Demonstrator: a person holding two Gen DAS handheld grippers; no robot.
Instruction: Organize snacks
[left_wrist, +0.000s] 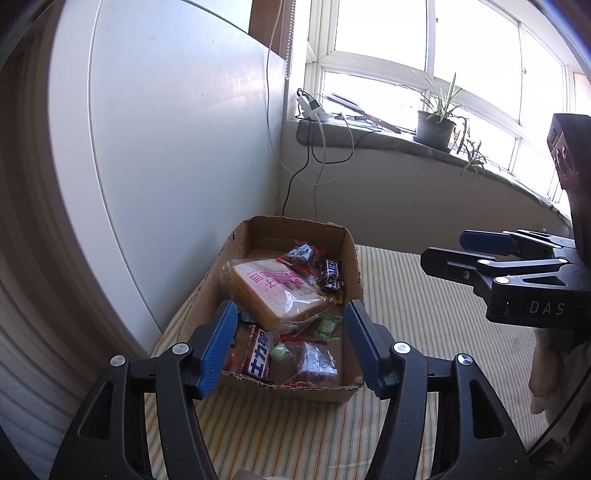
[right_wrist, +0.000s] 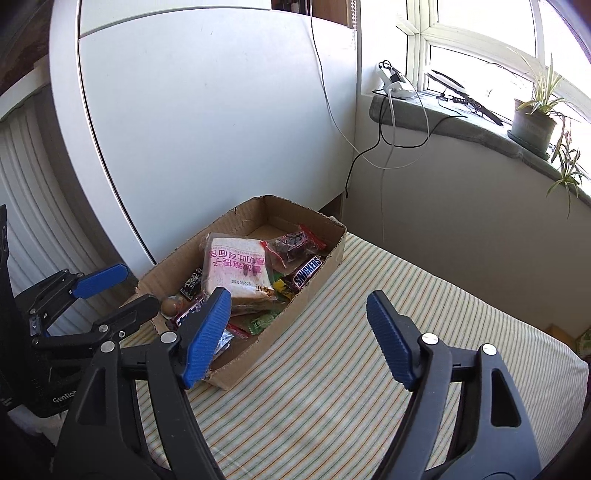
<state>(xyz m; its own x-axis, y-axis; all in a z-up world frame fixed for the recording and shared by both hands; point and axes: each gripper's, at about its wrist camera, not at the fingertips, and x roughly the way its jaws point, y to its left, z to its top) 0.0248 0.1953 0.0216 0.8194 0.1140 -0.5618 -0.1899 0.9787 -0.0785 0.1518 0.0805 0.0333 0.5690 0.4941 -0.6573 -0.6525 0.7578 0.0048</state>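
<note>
- You get strong daylight from the window (left_wrist: 424, 48), its panes blown out white.
- Your fisheye bends the edges, corners go dark, focus stays sharp.

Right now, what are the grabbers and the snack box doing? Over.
Left gripper open, empty. Right gripper open, empty. Box on striped cloth, bread on top of snacks. Nothing in the way.

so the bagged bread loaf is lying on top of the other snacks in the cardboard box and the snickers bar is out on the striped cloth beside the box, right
Not quite. The Snickers bar is inside the cardboard box, against its window-side wall, not out on the striped cloth. The right wrist view shows it plainly. The bagged bread loaf does lie on top of the other snacks.
</note>
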